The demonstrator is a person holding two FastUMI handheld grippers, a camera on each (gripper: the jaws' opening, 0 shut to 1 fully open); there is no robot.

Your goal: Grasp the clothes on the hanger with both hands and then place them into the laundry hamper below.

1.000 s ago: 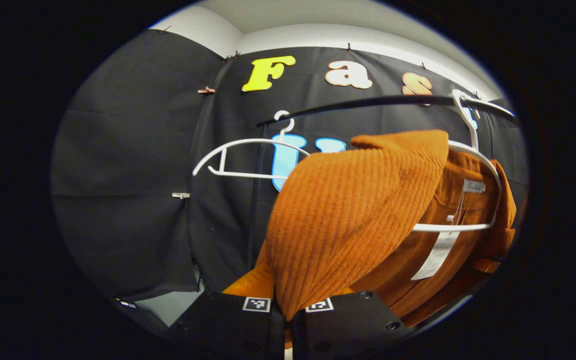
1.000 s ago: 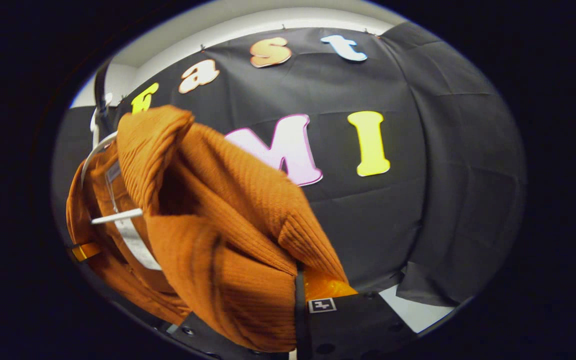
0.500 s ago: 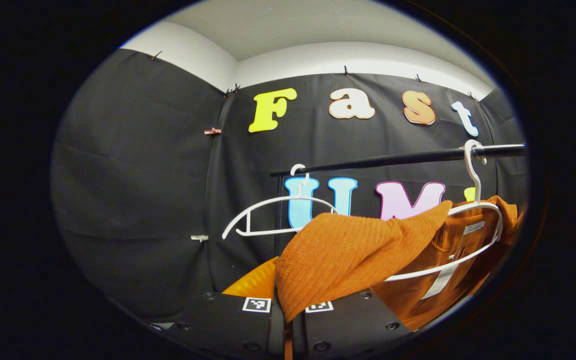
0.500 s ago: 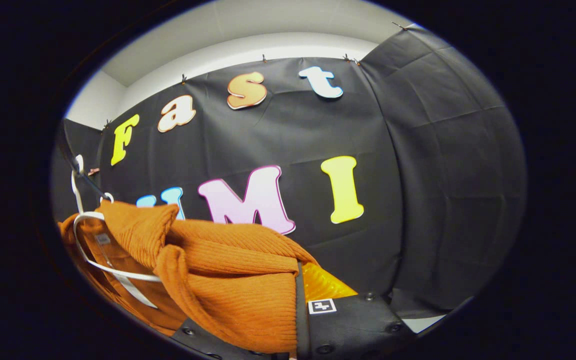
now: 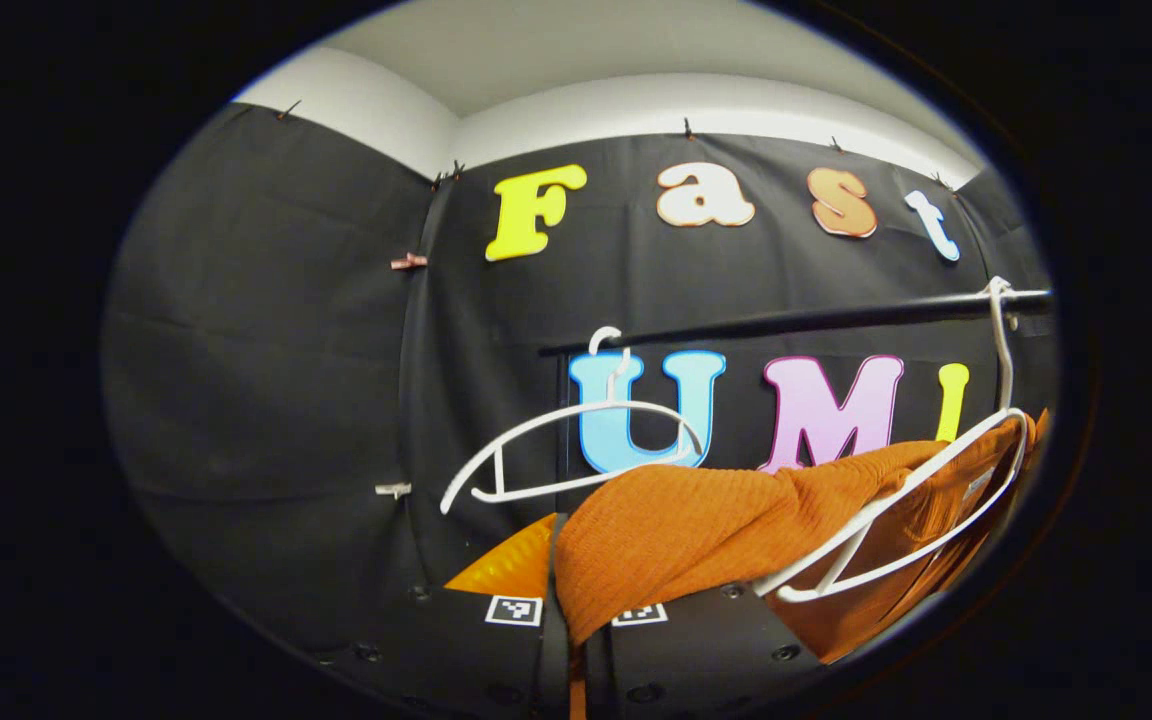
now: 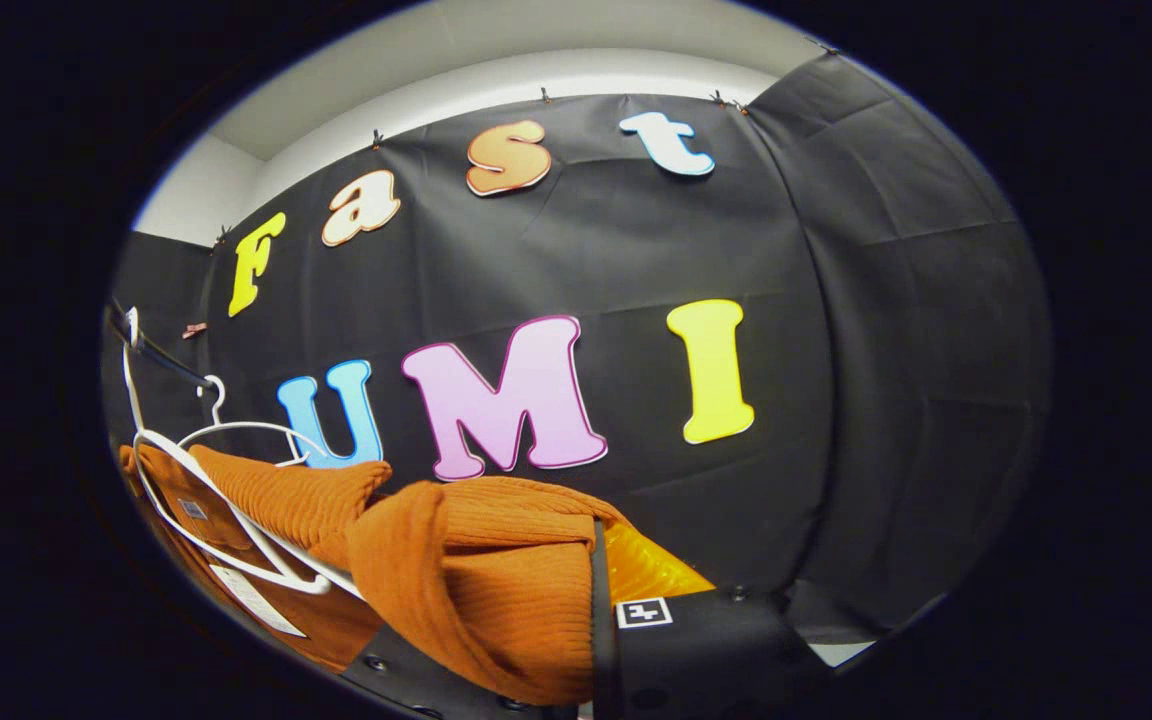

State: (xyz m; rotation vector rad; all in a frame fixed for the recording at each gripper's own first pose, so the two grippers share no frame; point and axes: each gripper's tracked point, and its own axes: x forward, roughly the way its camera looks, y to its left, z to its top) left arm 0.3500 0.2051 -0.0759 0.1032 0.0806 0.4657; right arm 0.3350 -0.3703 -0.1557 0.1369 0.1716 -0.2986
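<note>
text: none readable | sweater tag (image 6: pixel 254 600): too blurred | gripper markers: patterns only

Black cloth wall (image 5: pixel 266 350) clipped beneath white wall (image 5: pixel 716 105), pale ceiling (image 5: pixel 576 50)

Lighting's pretty even here, we get soft light from overhead and no hard shadows on the black cloth wall (image 5: pixel 266 350). The fisheye bends everything near the edges; the rail (image 5: pixel 796 318) curves noticeably. The orange sweater (image 6: pixel 496 590) stays sharp enough that we see its ribbing, with slight softness at the rim.
</note>
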